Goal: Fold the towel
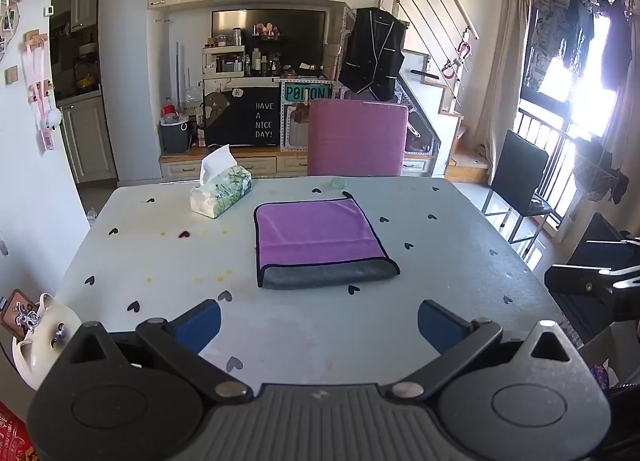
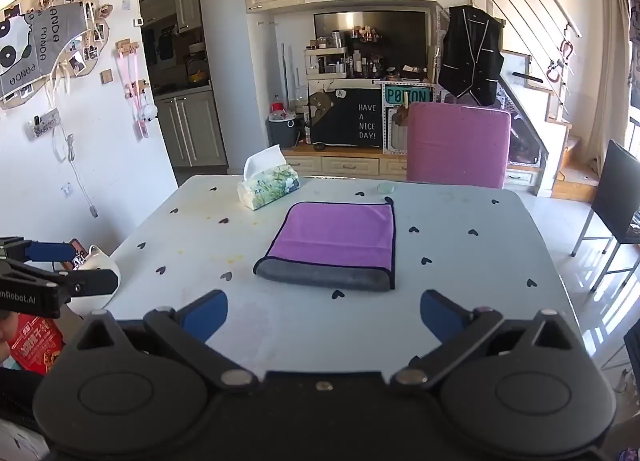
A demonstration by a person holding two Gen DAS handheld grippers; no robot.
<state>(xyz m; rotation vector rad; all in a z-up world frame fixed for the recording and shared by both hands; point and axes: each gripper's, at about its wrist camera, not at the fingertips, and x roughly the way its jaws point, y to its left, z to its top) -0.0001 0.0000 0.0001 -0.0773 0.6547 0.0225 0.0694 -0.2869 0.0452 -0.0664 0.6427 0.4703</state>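
Where the pale heart-patterned worktop (image 1: 168,261) runs toward a pink chair (image 1: 358,137), one folded purple towel (image 1: 320,239) with grey underside lies flat at centre, touched by neither tool. Left gripper (image 1: 319,325): fingers spread wide, empty, held above the near edge; right gripper (image 2: 324,315): likewise spread and empty. Tissue pack (image 2: 269,185): beyond the towel, to its left.
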